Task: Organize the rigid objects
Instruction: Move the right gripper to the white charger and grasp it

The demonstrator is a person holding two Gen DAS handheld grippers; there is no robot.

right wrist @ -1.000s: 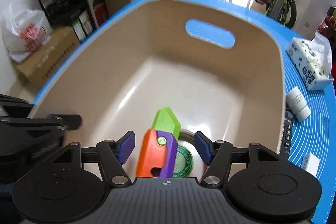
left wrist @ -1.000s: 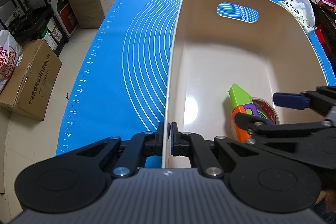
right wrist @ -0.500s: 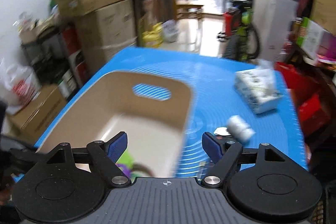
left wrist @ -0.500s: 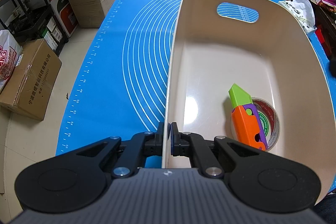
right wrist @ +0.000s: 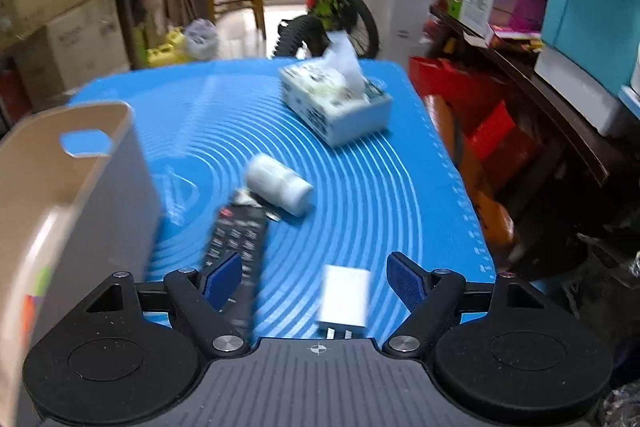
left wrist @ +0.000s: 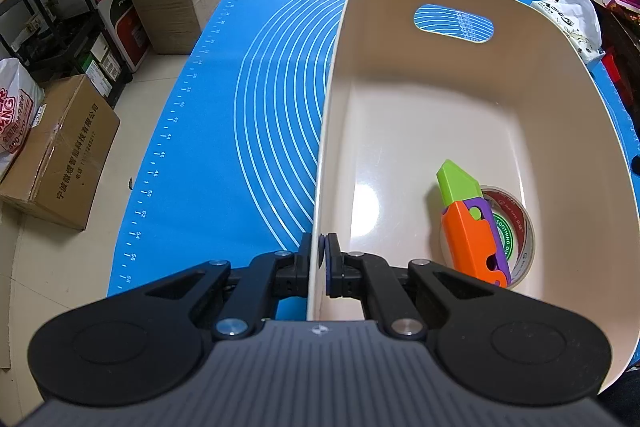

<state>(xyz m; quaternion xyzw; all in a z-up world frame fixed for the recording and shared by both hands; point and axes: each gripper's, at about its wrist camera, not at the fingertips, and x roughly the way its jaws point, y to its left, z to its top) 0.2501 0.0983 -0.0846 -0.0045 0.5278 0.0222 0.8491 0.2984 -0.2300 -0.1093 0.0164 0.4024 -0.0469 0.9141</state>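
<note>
Covering the whole tabletop, a blue silicone mat printed with white concentric rings and ruler marks carries every item listed.

Beige plastic bin with an oval handle cut-out: stands on the mat's left part; the left gripper has its fingers pressed together on the bin's near left wall, one pad inside and one outside.

White tissue box with a sheet sticking up: far right part of the mat, well apart from the bin.

Black remote control: lies on the mat just beside the bin's outer wall, its near end partly hidden behind the right gripper's left finger.

Roll of clear tape with a green-and-red core: flat on the bin floor, near right corner.

Orange, purple and green toy knife: inside the bin, resting across the tape roll.

White cylindrical bottle: on its side, just beyond the remote.

Small white charger block: on the mat between the right gripper's widely spread fingers, untouched by either pad.
</note>
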